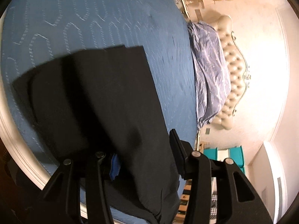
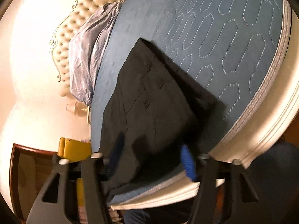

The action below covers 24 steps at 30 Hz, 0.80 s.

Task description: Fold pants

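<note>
Dark pants (image 1: 97,97) lie folded on the blue quilted bed (image 1: 78,16). In the left wrist view the cloth runs between my left gripper's (image 1: 145,155) fingers; its jaws stand wide apart, one blue pad (image 1: 114,168) partly covered by cloth, the other finger (image 1: 177,153) clear at the right. In the right wrist view the pants (image 2: 153,100) show belt loops and a pocket seam. My right gripper (image 2: 151,158) is wide open too, its blue pads (image 2: 187,162) on either side of the near edge of the pants.
A crumpled lilac sheet (image 1: 209,69) lies against the cream tufted headboard (image 1: 235,71). The bed has a white frame (image 2: 271,130). A yellow chair (image 2: 72,149) stands beside the bed. A teal box (image 1: 224,155) is on the floor.
</note>
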Motion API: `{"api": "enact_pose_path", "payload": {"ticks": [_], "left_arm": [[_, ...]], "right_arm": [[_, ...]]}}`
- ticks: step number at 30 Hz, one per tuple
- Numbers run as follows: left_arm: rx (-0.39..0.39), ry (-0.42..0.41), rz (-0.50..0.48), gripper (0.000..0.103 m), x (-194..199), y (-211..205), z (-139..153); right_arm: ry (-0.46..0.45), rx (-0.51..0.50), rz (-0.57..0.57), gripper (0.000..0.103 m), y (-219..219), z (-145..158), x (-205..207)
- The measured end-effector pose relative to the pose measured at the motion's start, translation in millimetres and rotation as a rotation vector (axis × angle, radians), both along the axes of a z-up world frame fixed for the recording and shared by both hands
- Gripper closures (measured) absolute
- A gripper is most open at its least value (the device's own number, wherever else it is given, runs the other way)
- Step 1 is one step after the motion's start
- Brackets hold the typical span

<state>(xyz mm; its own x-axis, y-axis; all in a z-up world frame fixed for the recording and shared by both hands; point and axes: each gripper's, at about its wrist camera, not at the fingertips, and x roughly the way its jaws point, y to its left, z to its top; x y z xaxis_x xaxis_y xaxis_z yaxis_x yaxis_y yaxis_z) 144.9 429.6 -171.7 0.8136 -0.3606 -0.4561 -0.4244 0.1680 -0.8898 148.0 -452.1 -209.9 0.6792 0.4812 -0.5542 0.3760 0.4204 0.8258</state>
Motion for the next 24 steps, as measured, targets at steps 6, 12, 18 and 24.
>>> {"api": "enact_pose_path", "payload": {"ticks": [6,12,18,24], "left_arm": [[-0.017,-0.003,0.039,0.057,-9.9,14.9,-1.9],[0.051,0.068,0.007,0.101,-10.2,17.1,2.5],[0.155,0.039,-0.048,0.102,47.0,18.0,75.6],[0.235,-0.003,-0.088,0.102,169.0,10.5,183.3]], "right_arm": [[-0.003,-0.076,0.024,0.090,-2.6,12.4,16.6],[-0.020,-0.115,0.027,0.095,-2.4,24.5,22.8],[-0.102,-0.142,0.083,0.096,-6.4,99.4,85.3],[-0.214,-0.190,0.086,0.096,-12.4,187.7,190.8]]}}
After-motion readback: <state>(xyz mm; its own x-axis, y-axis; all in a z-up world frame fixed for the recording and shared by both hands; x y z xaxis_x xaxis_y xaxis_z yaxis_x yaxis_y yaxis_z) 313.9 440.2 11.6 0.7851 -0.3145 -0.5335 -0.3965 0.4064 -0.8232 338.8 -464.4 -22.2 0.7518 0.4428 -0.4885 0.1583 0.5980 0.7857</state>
